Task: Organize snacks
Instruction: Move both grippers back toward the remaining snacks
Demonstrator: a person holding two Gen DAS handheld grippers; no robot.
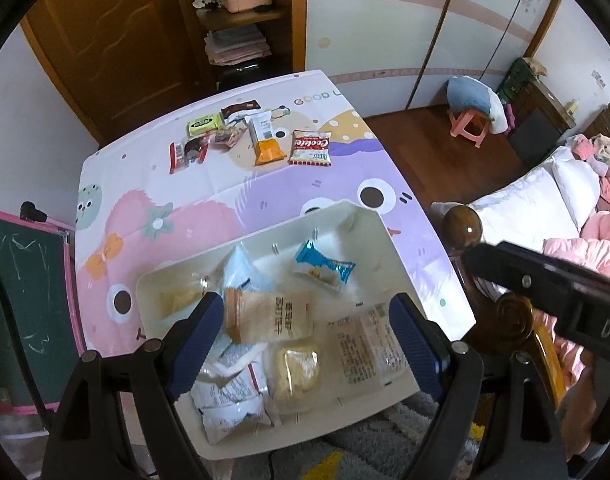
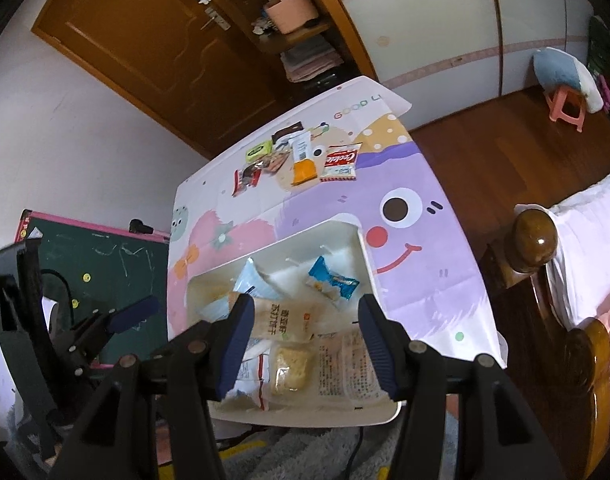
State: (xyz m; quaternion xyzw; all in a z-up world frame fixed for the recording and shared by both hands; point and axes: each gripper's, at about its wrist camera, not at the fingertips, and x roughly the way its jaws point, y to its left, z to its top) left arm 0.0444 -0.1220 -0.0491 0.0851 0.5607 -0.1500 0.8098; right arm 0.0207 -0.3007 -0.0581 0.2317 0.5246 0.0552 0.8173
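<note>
Overhead, both tools, left tool [image 1: 305,340] and right tool [image 2: 305,340], hang released above the white tray [image 1: 369,224].

A home bedroom: bed [image 1: 537,204], sliding wardrobe [image 1: 385,20], wooden door [image 1: 105,40].

Cartoon-print table [image 1: 233,184]: white tray [image 1: 369,220] near, perhaps seven snack packets [image 1: 265,140] far.
</note>
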